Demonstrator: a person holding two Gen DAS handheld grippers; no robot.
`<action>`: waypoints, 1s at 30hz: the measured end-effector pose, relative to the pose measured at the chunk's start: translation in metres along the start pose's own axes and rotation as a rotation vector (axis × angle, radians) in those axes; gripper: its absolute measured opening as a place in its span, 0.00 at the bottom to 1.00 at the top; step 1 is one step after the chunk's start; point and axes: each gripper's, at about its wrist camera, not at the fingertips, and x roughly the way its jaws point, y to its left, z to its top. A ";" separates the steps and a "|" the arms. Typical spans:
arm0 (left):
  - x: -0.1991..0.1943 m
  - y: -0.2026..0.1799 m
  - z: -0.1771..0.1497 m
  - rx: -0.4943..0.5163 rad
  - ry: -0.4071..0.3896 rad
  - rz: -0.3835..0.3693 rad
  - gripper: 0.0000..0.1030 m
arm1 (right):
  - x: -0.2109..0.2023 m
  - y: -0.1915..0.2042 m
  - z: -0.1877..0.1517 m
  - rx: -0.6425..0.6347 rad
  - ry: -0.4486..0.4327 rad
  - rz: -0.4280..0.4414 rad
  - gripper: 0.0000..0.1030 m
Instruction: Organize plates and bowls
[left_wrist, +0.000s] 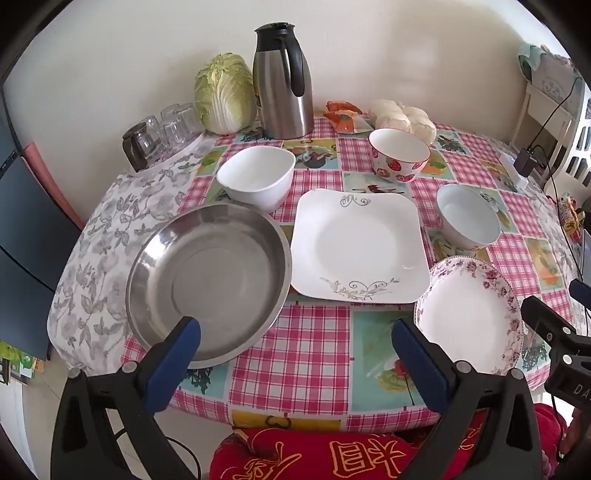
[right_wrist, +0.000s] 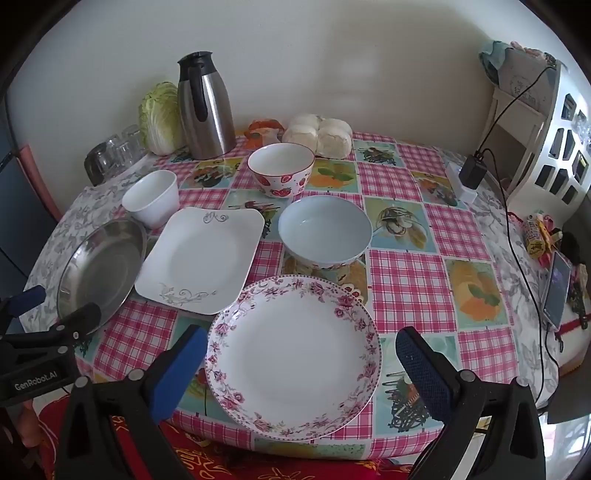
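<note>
On the checked tablecloth lie a steel round plate (left_wrist: 210, 280), a white square plate (left_wrist: 358, 243) and a floral-rimmed round plate (left_wrist: 469, 314). Behind them stand a white bowl (left_wrist: 256, 177), a strawberry bowl (left_wrist: 400, 155) and a pale blue bowl (left_wrist: 467, 216). My left gripper (left_wrist: 295, 332) is open and empty, above the table's front edge between the steel plate and the floral plate. My right gripper (right_wrist: 301, 347) is open and empty, its fingers either side of the floral plate (right_wrist: 291, 354), above it. The pale blue bowl (right_wrist: 325, 229) stands just behind that plate.
A steel thermos jug (left_wrist: 282, 81), a cabbage (left_wrist: 225, 92), glasses (left_wrist: 162, 134) and buns (left_wrist: 402, 114) stand at the back by the wall. A charger with cable (right_wrist: 471, 173), a phone (right_wrist: 556, 291) and snacks (right_wrist: 535, 236) lie at the right. A red cushion (left_wrist: 332, 458) is below the table's front edge.
</note>
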 end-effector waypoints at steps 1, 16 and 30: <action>0.000 0.000 0.001 0.002 -0.005 0.005 1.00 | 0.000 0.000 0.000 0.000 0.000 0.005 1.00; -0.011 -0.006 -0.003 0.036 -0.065 0.043 1.00 | -0.003 -0.001 -0.001 0.002 -0.013 -0.007 1.00; -0.012 -0.006 -0.002 0.036 -0.065 0.042 1.00 | -0.003 -0.002 0.000 0.004 -0.015 -0.011 1.00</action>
